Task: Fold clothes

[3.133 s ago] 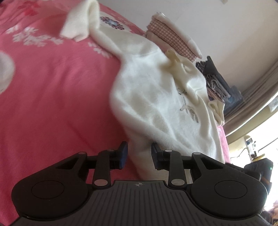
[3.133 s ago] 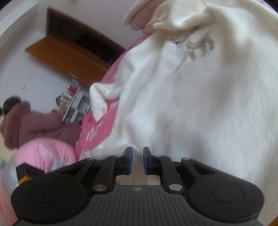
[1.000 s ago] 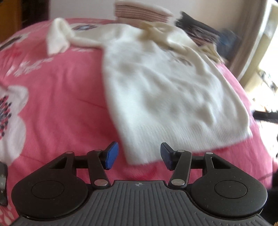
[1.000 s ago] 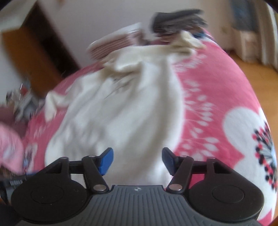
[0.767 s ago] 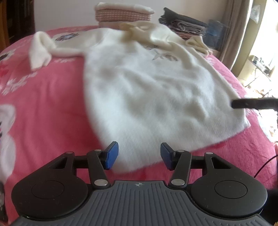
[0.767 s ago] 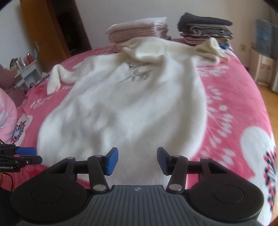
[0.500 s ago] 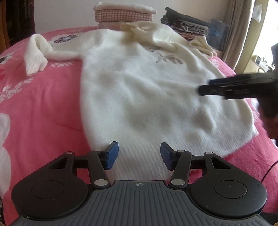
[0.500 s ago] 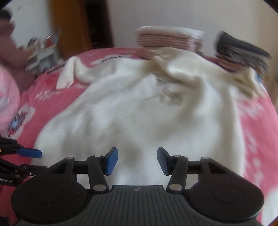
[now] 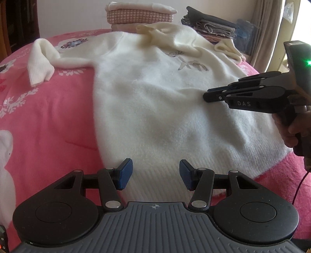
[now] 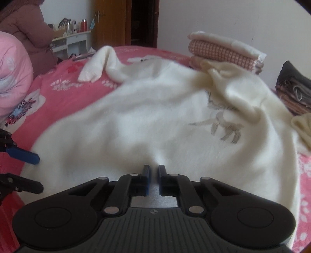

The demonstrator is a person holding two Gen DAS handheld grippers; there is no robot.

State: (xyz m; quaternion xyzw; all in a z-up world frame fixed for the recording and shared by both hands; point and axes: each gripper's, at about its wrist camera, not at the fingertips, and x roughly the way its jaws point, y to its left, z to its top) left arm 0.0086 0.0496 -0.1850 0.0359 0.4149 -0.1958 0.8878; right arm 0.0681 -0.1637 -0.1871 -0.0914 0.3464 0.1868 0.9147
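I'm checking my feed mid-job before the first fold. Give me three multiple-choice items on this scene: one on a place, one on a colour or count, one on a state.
1. Where is the checked pink stack?
A. On the floor
B. At the far end of the bed, beyond the sweater's collar
C. On top of the sweater's hem

2. What colour is the bed cover?
A. Pink with white flowers
B. Plain blue
C. Green stripes

3. How do the two tools stand?
A. Both wide open
B. Left shut, right open
C. Left open over the hem, right nearly shut

Key: 1 B, the checked pink stack sits past the collar of the sweater. 2 A, the bed cover is pink with white flowers. 3 C, the left tool has its pads wide apart above the ribbed hem, while the right tool shows only a narrow gap; whether it pinches fabric cannot be told.
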